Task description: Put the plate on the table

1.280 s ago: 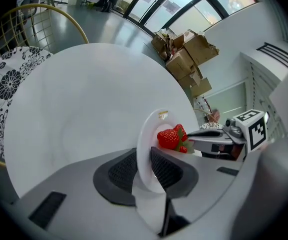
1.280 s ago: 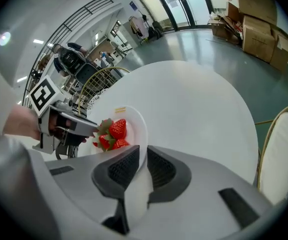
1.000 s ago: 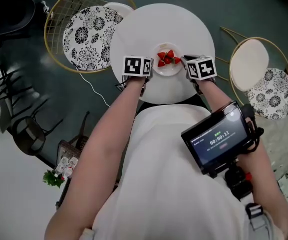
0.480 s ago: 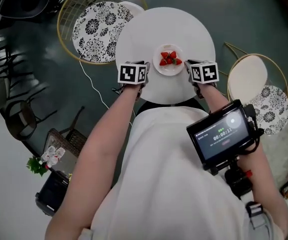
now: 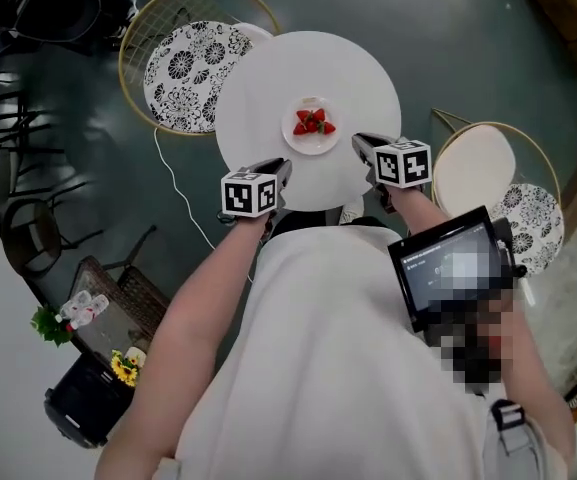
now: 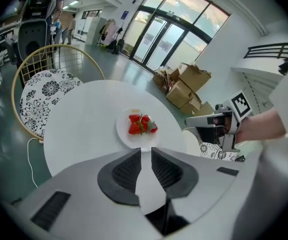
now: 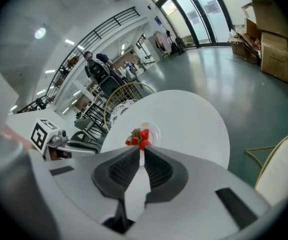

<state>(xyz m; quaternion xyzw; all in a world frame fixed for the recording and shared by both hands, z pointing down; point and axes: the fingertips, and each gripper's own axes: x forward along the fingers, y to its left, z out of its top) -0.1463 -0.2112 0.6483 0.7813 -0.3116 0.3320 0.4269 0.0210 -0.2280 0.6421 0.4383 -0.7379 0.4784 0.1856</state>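
Observation:
A small white plate [image 5: 311, 142] holding strawberries [image 5: 311, 123] rests on the round white table [image 5: 268, 78], near its middle. My left gripper [image 5: 281, 169] hangs at the table's near edge, left of the plate and apart from it. My right gripper [image 5: 358, 141] is at the near right, also off the plate. In the left gripper view the plate [image 6: 125, 133] lies just beyond the left gripper [image 6: 145, 152], whose jaws stand a narrow slit apart and empty. In the right gripper view the right gripper [image 7: 142, 152] points at the plate [image 7: 153, 130] with an even narrower gap and nothing held.
A gold wire chair with a patterned cushion [image 5: 183, 63] stands at the table's far left. Another chair with a cream seat [image 5: 473, 173] stands at the right. A white cable [image 5: 183, 188] runs over the dark floor. Cardboard boxes [image 6: 183, 86] are stacked beyond the table.
Both grippers have drawn back from the plate's sides toward the person. The plate stays on the table, no longer between them. The head view has shifted.

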